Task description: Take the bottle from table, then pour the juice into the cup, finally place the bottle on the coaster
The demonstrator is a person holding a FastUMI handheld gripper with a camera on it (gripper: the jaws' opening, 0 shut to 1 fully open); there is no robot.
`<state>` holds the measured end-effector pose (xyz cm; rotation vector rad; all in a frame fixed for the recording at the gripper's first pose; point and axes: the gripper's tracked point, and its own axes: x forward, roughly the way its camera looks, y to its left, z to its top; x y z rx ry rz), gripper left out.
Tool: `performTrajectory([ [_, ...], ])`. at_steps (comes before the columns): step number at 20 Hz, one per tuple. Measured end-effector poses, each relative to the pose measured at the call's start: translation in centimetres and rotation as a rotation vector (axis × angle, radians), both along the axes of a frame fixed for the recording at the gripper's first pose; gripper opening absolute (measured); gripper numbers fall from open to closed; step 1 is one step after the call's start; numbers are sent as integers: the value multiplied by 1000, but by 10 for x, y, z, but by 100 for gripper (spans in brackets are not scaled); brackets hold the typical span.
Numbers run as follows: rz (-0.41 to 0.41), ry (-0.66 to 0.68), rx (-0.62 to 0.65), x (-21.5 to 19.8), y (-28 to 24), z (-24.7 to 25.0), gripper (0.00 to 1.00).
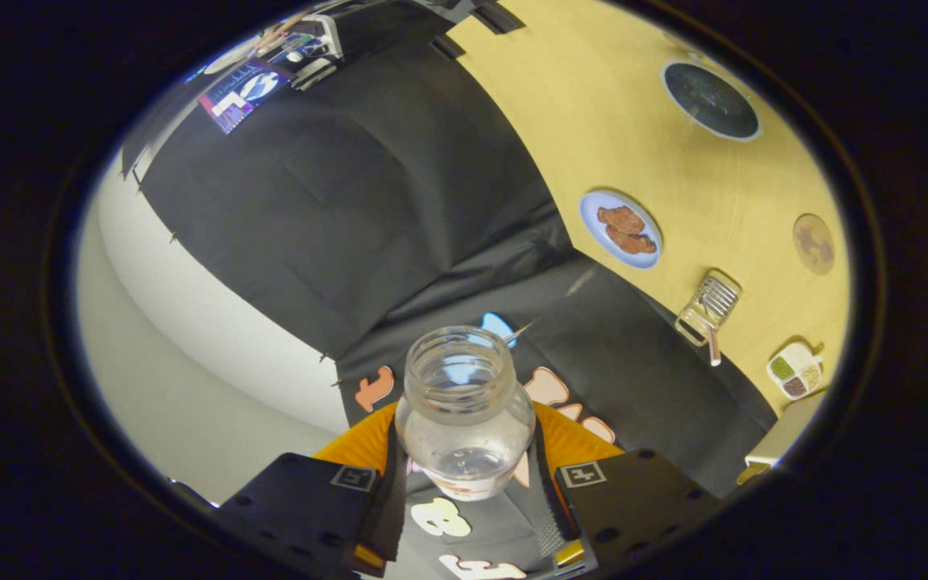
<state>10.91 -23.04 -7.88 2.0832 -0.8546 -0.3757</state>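
Between the tongs (464,503), clamped at its belly, the open bottle (465,412) looks rigid, slick, near-empty and light; coaster (814,243) at two o'clock.

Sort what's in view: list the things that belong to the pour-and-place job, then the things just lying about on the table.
Job:
- bottle, clear and uncapped, held between the fingers of the gripper
- round brown disc on the table, probably the coaster

Lying about:
- blue plate with brown food
- dark round plate
- clear holder
- small divided dish
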Motion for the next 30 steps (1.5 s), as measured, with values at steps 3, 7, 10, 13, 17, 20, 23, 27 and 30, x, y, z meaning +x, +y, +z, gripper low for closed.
performTrajectory([
  [3,-6,-14,-4,0,0,6,67],
  [7,-5,-25,1,2,0,9,67],
  [10,-5,-27,1,2,1,9,67],
  [13,0,-8,-15,3,1,9,67],
  [17,51,109,-88,5,10,-4,67],
  [20,89,243,-182,-1,17,-24,67],
  [23,133,384,-288,-7,26,-43,67],
  [27,189,516,-440,-13,36,-62,67],
  [30,230,616,-566,-13,44,-74,67],
])
